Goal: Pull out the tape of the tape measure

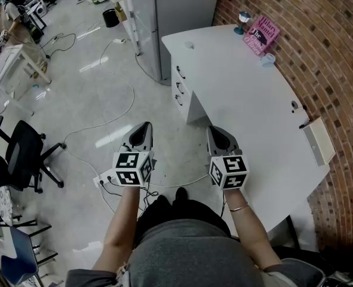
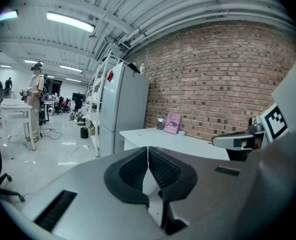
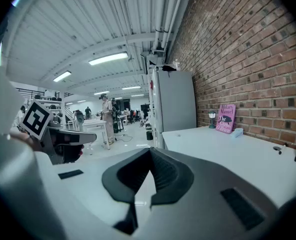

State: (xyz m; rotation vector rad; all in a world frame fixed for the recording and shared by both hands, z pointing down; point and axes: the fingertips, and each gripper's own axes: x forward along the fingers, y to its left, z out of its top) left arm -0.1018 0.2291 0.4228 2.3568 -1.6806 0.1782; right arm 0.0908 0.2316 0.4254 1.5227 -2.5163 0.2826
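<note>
Jaws shut on both sides, nothing between them. On the left gripper (image 1: 145,126) the pads meet, and it's the same on the right gripper (image 1: 213,130). Both are held out in front of the body, tipped slightly down. The left one is over the floor (image 1: 92,100), the right one just beside the white tabletop (image 1: 242,100).

Tape measure: can't find it in any view. The tabletop carries a pink book (image 1: 261,34) at the far end by the brick wall. A small dark item (image 1: 295,106) near the right edge is too small to identify, and a pale box (image 1: 319,141) is near it.

My read: task not started, pre-approach. Next: locate the tape measure and open both jaws, one to pin the case, the other to take the tape tip.
</note>
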